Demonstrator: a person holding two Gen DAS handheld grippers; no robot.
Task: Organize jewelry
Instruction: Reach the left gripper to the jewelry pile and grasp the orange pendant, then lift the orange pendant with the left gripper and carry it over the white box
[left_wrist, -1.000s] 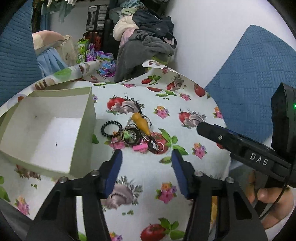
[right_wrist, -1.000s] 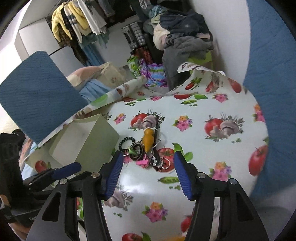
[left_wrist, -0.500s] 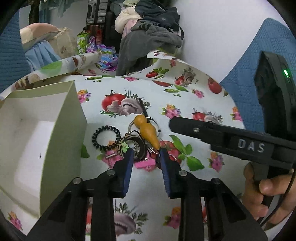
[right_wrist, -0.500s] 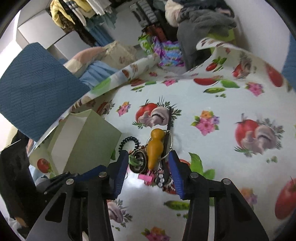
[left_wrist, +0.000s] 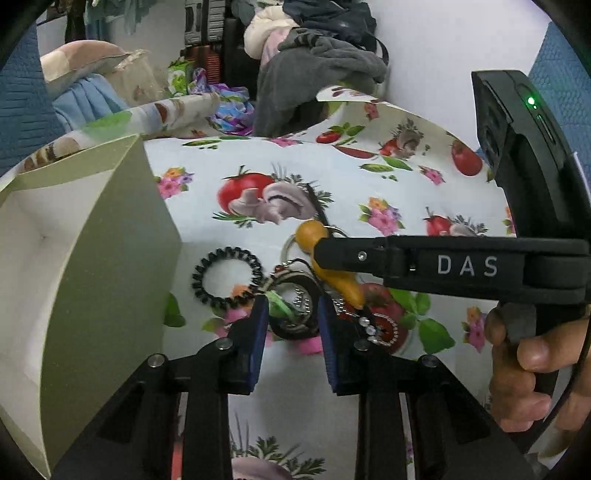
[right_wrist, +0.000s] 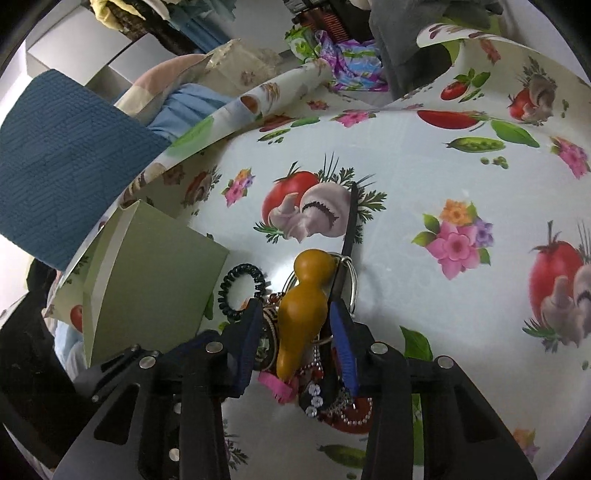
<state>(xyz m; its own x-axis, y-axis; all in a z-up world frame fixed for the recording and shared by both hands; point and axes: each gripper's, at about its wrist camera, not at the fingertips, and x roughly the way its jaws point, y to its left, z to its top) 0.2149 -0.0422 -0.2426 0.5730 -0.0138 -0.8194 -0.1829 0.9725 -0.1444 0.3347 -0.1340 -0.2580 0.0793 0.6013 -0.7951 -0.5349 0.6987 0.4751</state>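
Grippers angle steeply down over the jewelry pile on the printed tablecloth (right_wrist: 424, 177). The right gripper (right_wrist: 293, 325) has just been narrowing its jaws; the blue pads now flank the mustard-yellow gourd-shaped charm (right_wrist: 303, 310), though whether they press on it cannot be told. In the left wrist view its black body crosses in from the right, gripped by a hand (left_wrist: 524, 369) at the lower right. The left gripper (left_wrist: 290, 314) sits with its jaws narrowed, partly apart, around a dark ring (left_wrist: 295, 325) with a green tag; contact is unclear.

The pale green open box (left_wrist: 110, 258) stands just left of the left gripper's fingers, its white interior showing nothing inside. Between box and left gripper lies a black coil hair tie (left_wrist: 227, 282). Under and just below the right gripper's pads sit a pink clip (right_wrist: 275, 387), a rhinestone strand (right_wrist: 314, 400) and a red beaded piece (right_wrist: 354, 417).
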